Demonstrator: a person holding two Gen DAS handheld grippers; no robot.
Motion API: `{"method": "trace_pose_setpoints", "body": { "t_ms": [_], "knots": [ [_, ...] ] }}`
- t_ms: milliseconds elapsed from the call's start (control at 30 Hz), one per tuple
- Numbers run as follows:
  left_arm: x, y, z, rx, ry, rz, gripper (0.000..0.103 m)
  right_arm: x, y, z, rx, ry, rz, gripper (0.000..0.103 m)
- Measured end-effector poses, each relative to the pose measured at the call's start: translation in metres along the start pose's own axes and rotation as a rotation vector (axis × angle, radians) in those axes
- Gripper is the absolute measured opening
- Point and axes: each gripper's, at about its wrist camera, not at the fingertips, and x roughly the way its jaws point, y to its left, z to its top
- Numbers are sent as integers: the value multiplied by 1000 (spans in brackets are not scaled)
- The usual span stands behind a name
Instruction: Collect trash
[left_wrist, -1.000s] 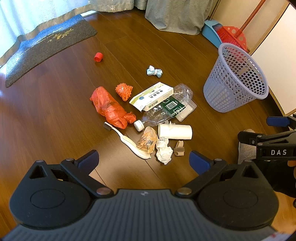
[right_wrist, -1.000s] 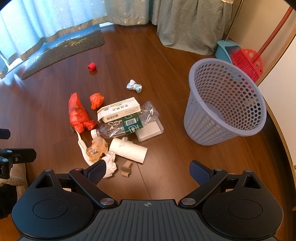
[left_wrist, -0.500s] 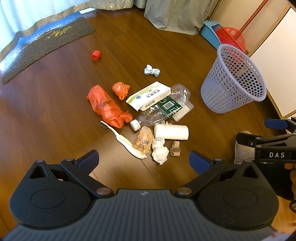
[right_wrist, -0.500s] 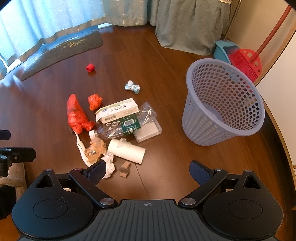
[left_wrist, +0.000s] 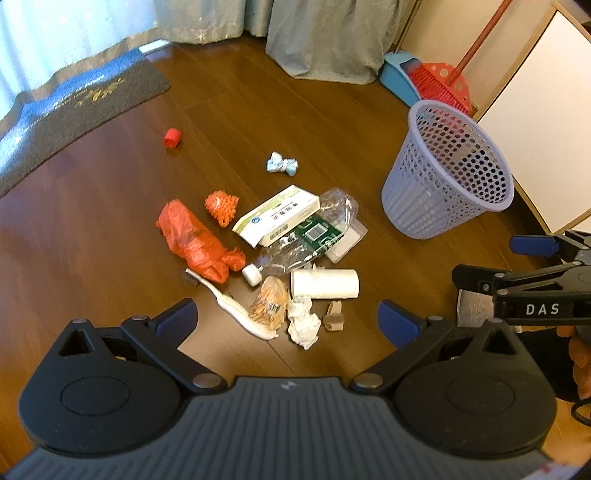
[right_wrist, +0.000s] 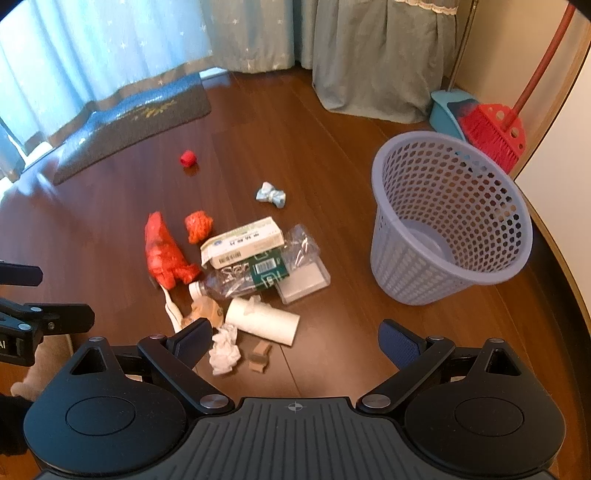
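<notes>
Trash lies heaped on the wooden floor: a red plastic bag (left_wrist: 195, 242), an orange net ball (left_wrist: 221, 202), a white carton (left_wrist: 277, 218), a crushed clear bottle (left_wrist: 306, 240), a paper roll (left_wrist: 325, 284), a crumpled tissue (left_wrist: 303, 325), a toothbrush (left_wrist: 232, 306) and a red cap (left_wrist: 172, 137). A lilac mesh basket (left_wrist: 447, 177) stands to the right, empty in the right wrist view (right_wrist: 450, 229). My left gripper (left_wrist: 286, 321) hangs open above the near edge of the heap. My right gripper (right_wrist: 295, 339) is open too, over the tissue (right_wrist: 224, 350) and roll (right_wrist: 262, 321).
A grey doormat (left_wrist: 70, 110) lies at the far left under curtains. A red broom (right_wrist: 495, 133) and a blue dustpan (right_wrist: 450, 110) lean in the far right corner behind the basket. A light blue wrapper (right_wrist: 271, 195) lies apart from the heap.
Both cameras have risen and tilted back, so the heap and basket sit slightly farther off and more of the curtains show. Nothing was taken hold of.
</notes>
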Motion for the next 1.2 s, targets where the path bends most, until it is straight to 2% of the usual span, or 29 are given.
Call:
{"method": "trace_pose_setpoints", "body": {
  "t_ms": [167, 300, 467, 633, 700, 800, 900, 1000, 1100, 1200],
  "knots": [
    [5, -5, 5, -18, -9, -2, 102, -2, -5, -1, -20, -25, -6, 95],
    [4, -13, 11, -3, -52, -3, 102, -7, -21, -6, -5, -38, 19, 95],
    [2, -22, 17, 25, -78, -8, 102, -14, -39, -9, -16, -43, 0, 95],
    [4, -29, 22, 82, -52, 16, 102, -14, -55, 2, -35, -18, -28, 94],
    [0, -28, 24, 112, -55, 20, 102, -14, -58, 9, -46, 6, -9, 93],
    [-8, -27, 34, 128, -52, 11, 102, -18, -61, 18, -97, -14, -13, 92],
    [-10, -31, 53, 204, -94, -2, 102, -17, -68, 27, -128, -16, -21, 90],
    [-1, -29, 68, 289, -119, 19, 102, -12, -74, 36, -162, -16, -20, 88],
    [16, -20, 78, 297, -84, -3, 102, -2, -79, 43, -243, -7, -37, 83],
    [31, -20, 82, 325, -60, 0, 102, 13, -89, 52, -289, 50, -31, 79]
  ]
}}
